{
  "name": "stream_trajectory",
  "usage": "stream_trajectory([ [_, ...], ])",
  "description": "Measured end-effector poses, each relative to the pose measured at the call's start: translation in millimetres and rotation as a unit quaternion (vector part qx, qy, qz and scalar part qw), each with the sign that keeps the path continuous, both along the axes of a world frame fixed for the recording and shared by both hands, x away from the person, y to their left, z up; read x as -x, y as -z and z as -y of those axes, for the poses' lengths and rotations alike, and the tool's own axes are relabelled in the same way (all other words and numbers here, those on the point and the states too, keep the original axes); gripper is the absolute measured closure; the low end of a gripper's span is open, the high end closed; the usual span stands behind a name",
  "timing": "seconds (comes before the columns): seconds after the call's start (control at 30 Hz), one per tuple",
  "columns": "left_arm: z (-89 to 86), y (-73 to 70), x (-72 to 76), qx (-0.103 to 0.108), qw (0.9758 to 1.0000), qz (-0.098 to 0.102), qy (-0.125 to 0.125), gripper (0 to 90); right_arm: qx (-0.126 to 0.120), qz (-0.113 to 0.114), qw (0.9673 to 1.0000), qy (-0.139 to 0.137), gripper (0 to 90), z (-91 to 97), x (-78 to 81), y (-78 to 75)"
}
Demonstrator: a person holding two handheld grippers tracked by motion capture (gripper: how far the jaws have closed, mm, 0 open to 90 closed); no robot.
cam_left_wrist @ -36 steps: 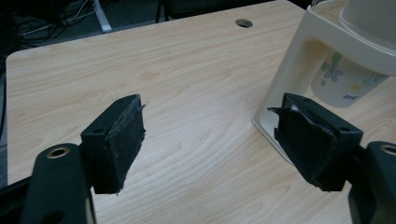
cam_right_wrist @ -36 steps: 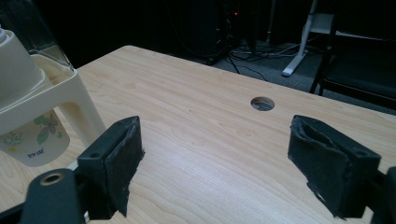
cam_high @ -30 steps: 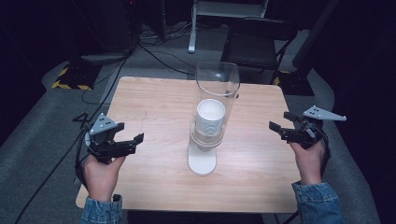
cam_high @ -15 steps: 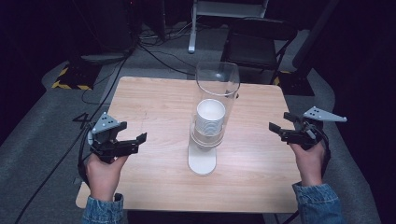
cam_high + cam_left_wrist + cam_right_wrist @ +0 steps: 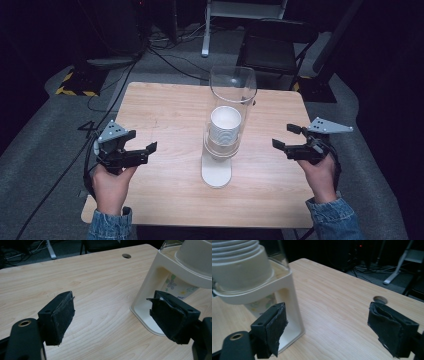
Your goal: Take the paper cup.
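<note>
From the high view, a cup dispenser (image 5: 222,150) stood near the middle of the wooden bench (image 5: 165,110), a clear tube rising from a cream stand with a white base plate. A stack of white paper cups (image 5: 226,126) sat inside the tube. The left gripper (image 5: 142,150) was held over the bench's left part, well apart from the dispenser, its fingers spread with nothing between them. The right gripper (image 5: 285,137) hovered at the bench's right edge, pointing toward the dispenser and apart from it; its fingers had just been opening and stood spread, with nothing between them. Denim sleeves showed at the bottom edge.

In the left gripper view, the two black padded fingers (image 5: 58,316) stood wide apart over bare wood. The dispenser's cream stand (image 5: 152,287) rose at the right, just beyond the right-hand finger, and a cup with a flower print (image 5: 175,286) showed in its opening. A round cable hole (image 5: 126,256) lay near the far edge of the bench.

In the right gripper view, the fingers (image 5: 273,327) were likewise spread and empty. The dispenser (image 5: 287,295) stood at the left, behind the left-hand finger, with the ribbed cups (image 5: 237,262) above.
</note>
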State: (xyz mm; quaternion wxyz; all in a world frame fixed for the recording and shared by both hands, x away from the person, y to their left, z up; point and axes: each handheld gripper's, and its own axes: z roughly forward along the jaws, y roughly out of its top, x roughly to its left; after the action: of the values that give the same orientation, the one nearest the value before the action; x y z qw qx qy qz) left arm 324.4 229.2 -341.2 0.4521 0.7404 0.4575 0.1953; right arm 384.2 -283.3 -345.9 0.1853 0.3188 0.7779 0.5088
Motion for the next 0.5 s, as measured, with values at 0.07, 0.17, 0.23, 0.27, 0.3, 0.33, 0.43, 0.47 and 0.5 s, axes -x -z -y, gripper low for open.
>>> stream_trajectory([
  [0.07,-0.1,0.1,-0.3,-0.001,1.0000,0.000,0.002,19.5,0.003,-0.001,0.9998,-0.021,16.0,-11.3,2.6,1.4],
  [0.17,-0.1,0.4,-0.5,-0.002,1.0000,-0.001,0.003,19.5,0.002,-0.003,0.9994,-0.033,15.8,-18.4,4.0,2.6],
  [0.23,0.1,0.8,-0.6,-0.002,1.0000,-0.002,0.005,19.5,0.003,-0.007,0.9990,-0.045,15.6,-25.4,4.7,4.7],
  [0.27,0.2,0.9,-0.6,-0.002,1.0000,-0.003,0.005,19.5,0.005,-0.010,0.9984,-0.055,15.4,-32.3,4.5,7.9],
  [0.3,0.4,1.1,-0.4,0.000,1.0000,-0.004,0.004,19.5,0.005,-0.010,0.9984,-0.055,15.4,-32.3,4.5,7.9],
  [0.33,0.2,1.3,-0.3,0.000,1.0000,-0.004,0.004,19.5,0.000,-0.017,0.9975,-0.069,15.2,-38.8,4.0,11.8],
  [0.43,-0.4,1.4,-0.2,0.000,1.0000,-0.004,0.005,19.5,0.001,-0.018,0.9964,-0.082,15.0,-45.7,3.2,16.3],
  [0.47,-1.1,1.7,-0.2,0.000,1.0000,-0.003,0.005,19.5,-0.001,-0.020,0.9954,-0.094,15.0,-52.1,2.2,21.6],
  [0.5,-1.1,1.7,-0.2,0.000,1.0000,-0.003,0.005,19.5,-0.001,-0.020,0.9954,-0.094,15.0,-52.1,2.2,21.6],
])
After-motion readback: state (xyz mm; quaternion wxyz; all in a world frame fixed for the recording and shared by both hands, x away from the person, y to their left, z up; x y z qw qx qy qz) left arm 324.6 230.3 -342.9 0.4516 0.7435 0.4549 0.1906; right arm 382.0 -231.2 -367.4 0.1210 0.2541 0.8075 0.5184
